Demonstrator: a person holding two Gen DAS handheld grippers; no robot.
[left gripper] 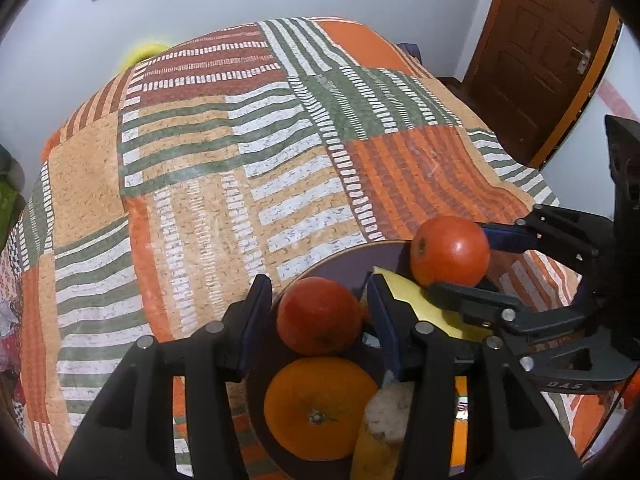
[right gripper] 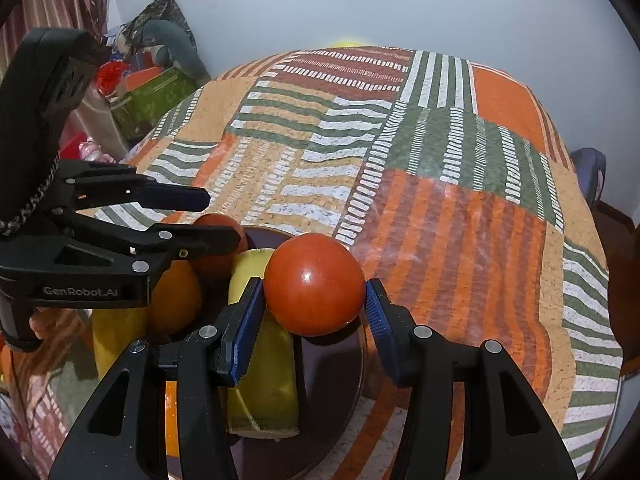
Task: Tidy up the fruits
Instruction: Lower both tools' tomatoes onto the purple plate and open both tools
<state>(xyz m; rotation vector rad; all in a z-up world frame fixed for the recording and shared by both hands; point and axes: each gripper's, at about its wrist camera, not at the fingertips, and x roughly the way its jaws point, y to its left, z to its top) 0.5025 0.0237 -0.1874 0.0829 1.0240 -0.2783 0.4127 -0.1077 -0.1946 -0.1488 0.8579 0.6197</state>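
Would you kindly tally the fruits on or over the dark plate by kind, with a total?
Red tomatoes: 2, one between the left gripper fingers, one between the right gripper fingers.
Oranges: 1.
Yellow banana pieces: 2, one on the plate, one beside the orange.
Total: 5.

Both views are evenly and fairly brightly lit by soft indoor light — shadows are faint, darkest inside the bowl [left gripper: 340, 256] under the fruit. Small white glints sit on the top of the tomato [right gripper: 315, 284], hinting at light from above. Fisheye bending curves the bedspread [left gripper: 240, 152] and the door [left gripper: 536, 52]; black vignette fills the corners. Detail is slightly soft — compression grain shows on the wall [right gripper: 248, 12].
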